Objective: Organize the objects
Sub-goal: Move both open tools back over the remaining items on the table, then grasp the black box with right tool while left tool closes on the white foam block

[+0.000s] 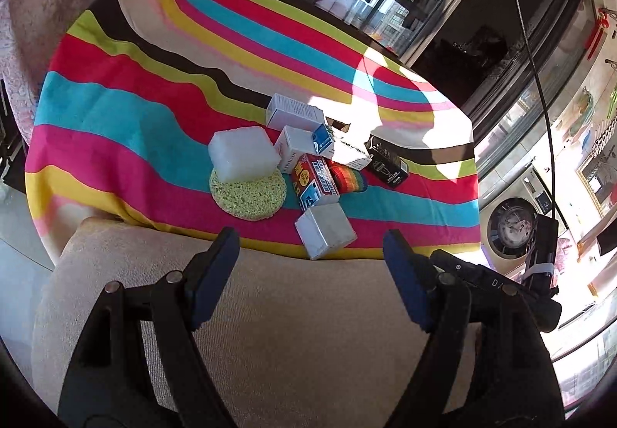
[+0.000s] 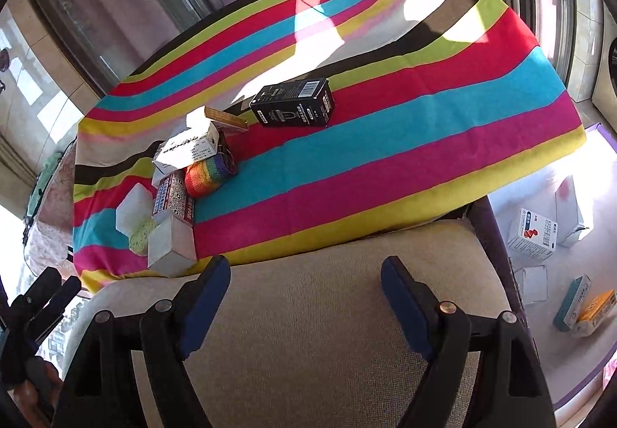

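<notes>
Here we note both grippers hanging over a beige cushion (image 1: 270,312) at the near edge of the striped desk (image 1: 135,111). The left gripper (image 1: 310,246) has its jaws spread, with nothing between them; the right gripper (image 2: 304,273) likewise shows spread jaws with only cushion fabric in the gap. No earlier frame is to hand, so we record just this state. Ahead of the left jaws lies the cluster to be organized: a grey-white box (image 1: 326,231) just beyond the gap, at the desk's near edge, a red and blue carton (image 1: 314,179) behind it, a round yellow sponge (image 1: 246,192) ahead of the left-side jaw with a white foam block (image 1: 243,154) resting on it. Further ahead sit white boxes (image 1: 295,113), a rainbow strap roll (image 1: 349,177) and a black box (image 1: 387,161) toward the right-side jaw. From the right wrist view, the same cluster lies ahead and left of the jaws, while the black box (image 2: 295,102) stands apart, straight ahead. Off to the right of these jaws, several small boxes (image 2: 534,233) rest on a lower pale surface, which we cannot identify.
</notes>
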Motion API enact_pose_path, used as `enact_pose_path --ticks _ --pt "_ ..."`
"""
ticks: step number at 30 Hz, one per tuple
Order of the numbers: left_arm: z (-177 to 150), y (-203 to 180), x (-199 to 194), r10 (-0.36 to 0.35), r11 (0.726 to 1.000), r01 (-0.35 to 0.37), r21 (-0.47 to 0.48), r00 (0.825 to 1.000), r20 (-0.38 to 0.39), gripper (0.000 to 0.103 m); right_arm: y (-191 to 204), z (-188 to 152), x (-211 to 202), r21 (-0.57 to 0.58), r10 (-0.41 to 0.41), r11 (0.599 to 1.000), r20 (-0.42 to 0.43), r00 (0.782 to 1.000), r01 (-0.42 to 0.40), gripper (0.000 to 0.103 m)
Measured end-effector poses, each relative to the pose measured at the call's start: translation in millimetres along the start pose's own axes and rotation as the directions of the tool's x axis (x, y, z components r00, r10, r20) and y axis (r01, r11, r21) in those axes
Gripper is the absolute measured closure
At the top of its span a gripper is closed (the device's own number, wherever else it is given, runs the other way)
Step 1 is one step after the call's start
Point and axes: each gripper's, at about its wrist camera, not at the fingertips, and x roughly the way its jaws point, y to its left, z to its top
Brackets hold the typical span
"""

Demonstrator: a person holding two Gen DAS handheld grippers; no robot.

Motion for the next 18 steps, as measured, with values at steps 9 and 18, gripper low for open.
enact_pose_path --ticks 9,18 --pt "36 15 40 0.119 0.991 -0.120 -0.050 0.993 -0.021 0.021 16 13 24 -0.045 -0.029 0.999 -0.011 1.000 0.029 0.021" --pt "59 22 90 0.261 0.960 -0.270 -0.073 0.959 -0.111 0.018 21 24 27 -0.048 -0.077 0.996 0.068 0.995 0.080 0.021"
